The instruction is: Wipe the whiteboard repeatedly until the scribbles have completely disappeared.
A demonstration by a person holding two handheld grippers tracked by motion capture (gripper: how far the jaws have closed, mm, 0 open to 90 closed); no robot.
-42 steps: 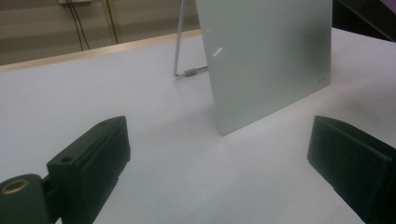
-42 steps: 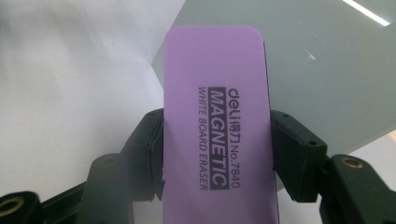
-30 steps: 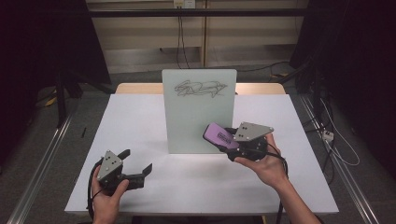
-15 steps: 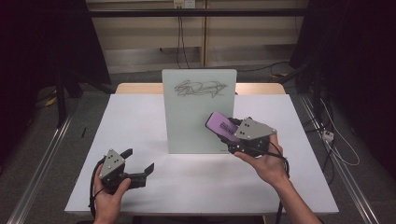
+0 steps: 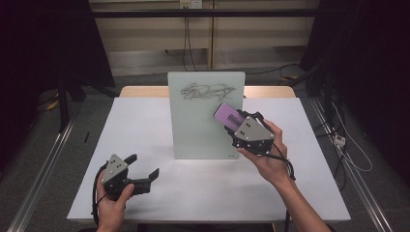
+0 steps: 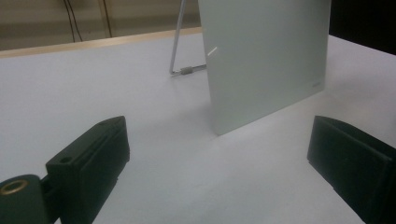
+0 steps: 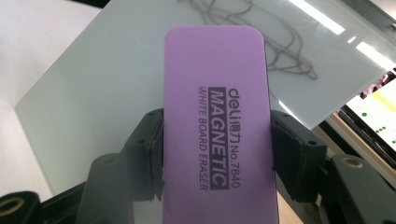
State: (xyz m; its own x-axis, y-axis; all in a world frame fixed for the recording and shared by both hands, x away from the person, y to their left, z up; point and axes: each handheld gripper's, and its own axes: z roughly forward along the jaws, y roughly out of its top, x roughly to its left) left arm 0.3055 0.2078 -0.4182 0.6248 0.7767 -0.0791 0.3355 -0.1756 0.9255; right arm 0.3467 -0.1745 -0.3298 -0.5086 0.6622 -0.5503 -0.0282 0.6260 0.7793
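Purple magnetic whiteboard eraser (image 7: 215, 116), flat and oblong, clamped by its long edges in the right hand-held gripper (image 5: 235, 124), raised in front of the upright pale-green glass board (image 5: 205, 116), just below the dark scribble (image 5: 206, 90) near the top edge. No telling from here whether the eraser face touches the glass or hangs just off it. Seen along the jaws in the right gripper view: both black pads pressed snug against the eraser's sides, printed back facing the camera.

Left hand-held gripper (image 5: 144, 175) low on the white counter (image 5: 145, 121), well apart from the board, jaws spread wide with nothing between them.

Risks from here, as a judgement: board propped on a thin wire stand (image 6: 180, 46), nothing bracing it, so too hard a push with the eraser likely to tip it backward or skate it across the counter. Grip only on narrow edges, so a sideways drag possibly twisting the eraser out. Tilted approach likely to smear rather than clear the marks.
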